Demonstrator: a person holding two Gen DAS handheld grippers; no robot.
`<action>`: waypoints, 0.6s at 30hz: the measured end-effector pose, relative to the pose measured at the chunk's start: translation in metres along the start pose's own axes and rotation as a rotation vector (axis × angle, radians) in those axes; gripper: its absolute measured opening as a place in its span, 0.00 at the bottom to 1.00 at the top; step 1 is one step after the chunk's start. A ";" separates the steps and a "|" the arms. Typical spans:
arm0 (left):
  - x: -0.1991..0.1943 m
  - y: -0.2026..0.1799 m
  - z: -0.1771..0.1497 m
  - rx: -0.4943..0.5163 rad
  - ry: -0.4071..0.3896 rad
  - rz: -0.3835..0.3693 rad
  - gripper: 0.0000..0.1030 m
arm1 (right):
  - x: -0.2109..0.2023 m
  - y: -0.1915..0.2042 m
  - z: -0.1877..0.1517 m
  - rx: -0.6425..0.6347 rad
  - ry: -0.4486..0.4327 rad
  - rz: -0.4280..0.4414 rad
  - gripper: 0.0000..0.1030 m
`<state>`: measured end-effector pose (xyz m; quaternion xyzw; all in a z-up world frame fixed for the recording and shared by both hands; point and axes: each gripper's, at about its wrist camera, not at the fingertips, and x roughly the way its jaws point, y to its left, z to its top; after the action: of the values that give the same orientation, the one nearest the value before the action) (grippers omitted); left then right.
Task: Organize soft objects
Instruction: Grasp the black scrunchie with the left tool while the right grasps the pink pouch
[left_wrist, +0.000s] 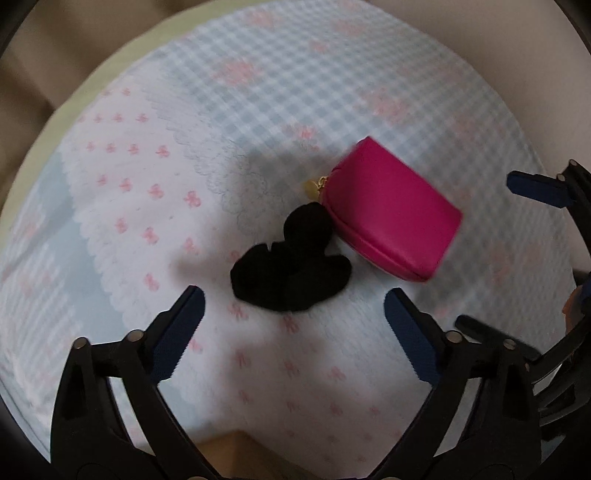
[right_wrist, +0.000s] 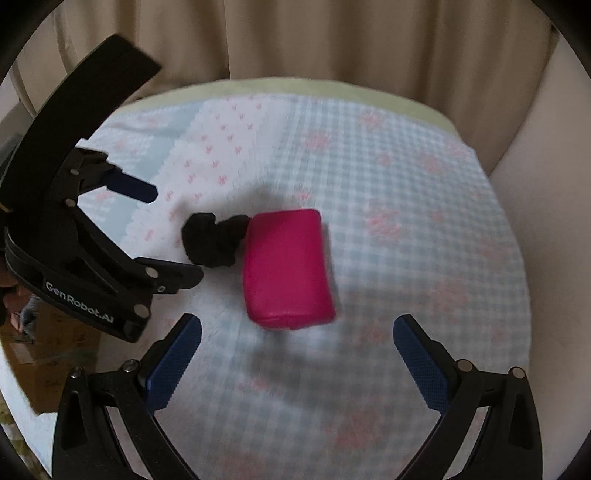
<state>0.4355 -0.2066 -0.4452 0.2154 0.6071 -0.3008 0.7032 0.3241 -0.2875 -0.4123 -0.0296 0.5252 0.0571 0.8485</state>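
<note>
A black scrunchie (left_wrist: 291, 266) lies on the patterned cloth, touching the left end of a pink zip pouch (left_wrist: 391, 210) with a gold zipper pull (left_wrist: 314, 186). My left gripper (left_wrist: 293, 295) is open and empty, just above and in front of the scrunchie. In the right wrist view the pouch (right_wrist: 288, 266) lies straight ahead with the scrunchie (right_wrist: 212, 238) at its upper left. My right gripper (right_wrist: 297, 325) is open and empty, just short of the pouch. The left gripper (right_wrist: 171, 236) shows at the left of that view, the right gripper (left_wrist: 491, 251) at the right edge of the left wrist view.
The table cloth (left_wrist: 280, 92) is blue-white gingham with pink bows and a white lace-edged panel. A beige curtain (right_wrist: 295, 37) hangs behind the table. Cardboard boxes (right_wrist: 48, 350) stand beyond the table's left edge.
</note>
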 end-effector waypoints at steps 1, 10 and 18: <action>0.006 0.002 0.002 0.005 0.005 -0.006 0.90 | 0.007 0.000 0.001 -0.003 0.007 0.003 1.00; 0.043 0.014 0.006 0.045 0.043 -0.059 0.60 | 0.059 0.007 0.012 -0.068 0.050 0.013 1.00; 0.035 0.032 0.008 -0.002 0.015 -0.091 0.25 | 0.079 0.010 0.024 -0.096 0.082 0.032 0.61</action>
<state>0.4660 -0.1946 -0.4801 0.1890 0.6217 -0.3302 0.6847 0.3789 -0.2697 -0.4722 -0.0640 0.5567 0.0947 0.8228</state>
